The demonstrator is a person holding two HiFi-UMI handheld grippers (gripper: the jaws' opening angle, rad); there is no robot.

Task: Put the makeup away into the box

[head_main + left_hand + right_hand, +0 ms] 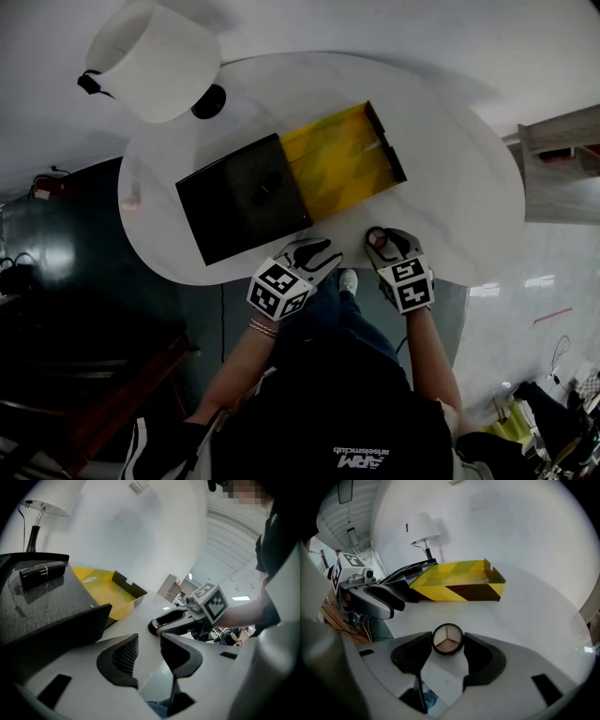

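While the lamp (150,56) stands at the upper left of the head view, the black cover (239,199) lies left of centre on the worktop (450,169) with a dark tube (41,570) on it. The open yellow box (342,157) touches its right side. Below these, the left gripper (314,251) hovers with a narrow gap between its jaws and nothing in it. Right of it, the right gripper (390,242) has its jaws wide, pads against both sides of the round compact (448,639). The compact sits on the worktop near the lower edge, apart from the box. The step in hand looks like picking up the compact. Next comes a firm hold, a lift, and a carry up-left over the box wall before release.
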